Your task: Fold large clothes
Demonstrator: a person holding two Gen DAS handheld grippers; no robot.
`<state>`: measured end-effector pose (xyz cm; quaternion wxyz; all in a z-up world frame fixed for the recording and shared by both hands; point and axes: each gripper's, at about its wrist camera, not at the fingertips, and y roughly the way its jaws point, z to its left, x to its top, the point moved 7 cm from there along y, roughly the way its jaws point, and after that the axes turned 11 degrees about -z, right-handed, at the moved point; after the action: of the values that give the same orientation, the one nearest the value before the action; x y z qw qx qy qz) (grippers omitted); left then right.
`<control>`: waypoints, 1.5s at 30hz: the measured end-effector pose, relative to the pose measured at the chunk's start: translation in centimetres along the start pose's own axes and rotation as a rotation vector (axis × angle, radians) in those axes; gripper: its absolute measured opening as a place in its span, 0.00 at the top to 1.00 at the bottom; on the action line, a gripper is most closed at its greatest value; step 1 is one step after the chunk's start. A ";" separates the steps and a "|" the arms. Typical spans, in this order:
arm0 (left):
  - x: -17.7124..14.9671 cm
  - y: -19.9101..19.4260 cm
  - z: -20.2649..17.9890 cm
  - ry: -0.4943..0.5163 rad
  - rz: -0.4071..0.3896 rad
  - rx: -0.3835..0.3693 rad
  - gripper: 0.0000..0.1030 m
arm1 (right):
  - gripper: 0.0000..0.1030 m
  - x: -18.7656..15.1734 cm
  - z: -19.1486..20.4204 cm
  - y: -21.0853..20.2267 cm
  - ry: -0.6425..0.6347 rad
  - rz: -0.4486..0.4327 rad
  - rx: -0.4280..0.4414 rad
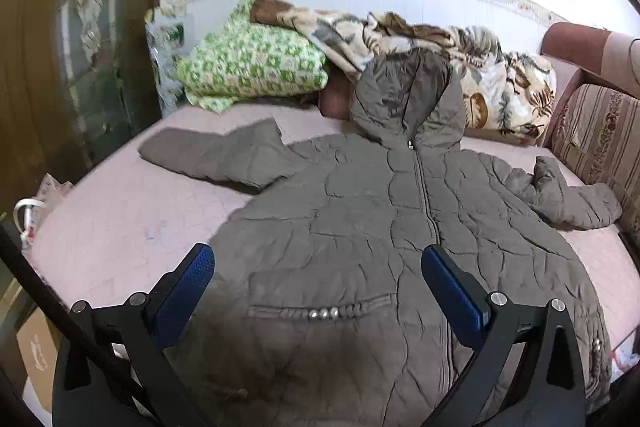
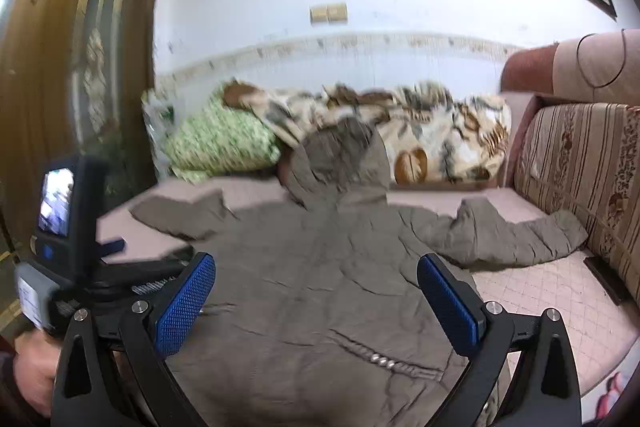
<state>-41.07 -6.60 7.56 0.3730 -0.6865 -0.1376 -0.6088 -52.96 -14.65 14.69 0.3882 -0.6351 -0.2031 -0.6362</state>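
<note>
A grey-brown quilted hooded jacket (image 1: 372, 227) lies front up and zipped on the pink bed sheet (image 1: 120, 227), sleeves spread to both sides, hood toward the wall. My left gripper (image 1: 318, 263) hovers open over the jacket's lower left front, nothing between its blue pads. In the right wrist view the same jacket (image 2: 320, 267) fills the middle, and my right gripper (image 2: 316, 271) hangs open above its lower right part. At that view's left edge a hand (image 2: 32, 367) holds the left gripper's body, seen from the side.
A green patterned quilt (image 1: 248, 67) and a leaf-print blanket (image 1: 460, 67) are piled at the far end against the wall. A striped sofa back (image 2: 580, 179) borders the right side. A wooden door (image 1: 60, 67) stands at the left, a cardboard box (image 1: 36, 355) below it.
</note>
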 end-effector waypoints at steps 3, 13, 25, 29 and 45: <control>0.2 -2.1 -0.6 0.028 -0.009 -0.015 0.00 | 0.01 1.3 0.9 -1.8 -0.027 -0.037 0.002; 2.4 -6.2 -1.0 0.040 -0.086 -0.034 0.00 | 0.01 2.2 1.8 -4.7 0.011 -0.068 0.036; 1.7 -4.9 -1.8 0.055 -0.021 -0.042 0.00 | 0.00 1.3 1.9 -4.1 0.046 -0.028 0.051; 1.4 -4.3 -2.1 0.054 -0.003 -0.043 0.00 | 0.00 0.9 1.1 -3.7 0.072 -0.006 0.041; 0.1 -0.2 -1.7 0.055 0.074 -0.036 0.00 | 0.01 -0.8 -3.1 -0.5 0.211 0.088 0.005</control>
<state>-42.45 -7.64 7.74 0.3863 -0.6808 -0.0907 -0.6156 -55.42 -16.43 13.68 0.4364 -0.5720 -0.1346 -0.6813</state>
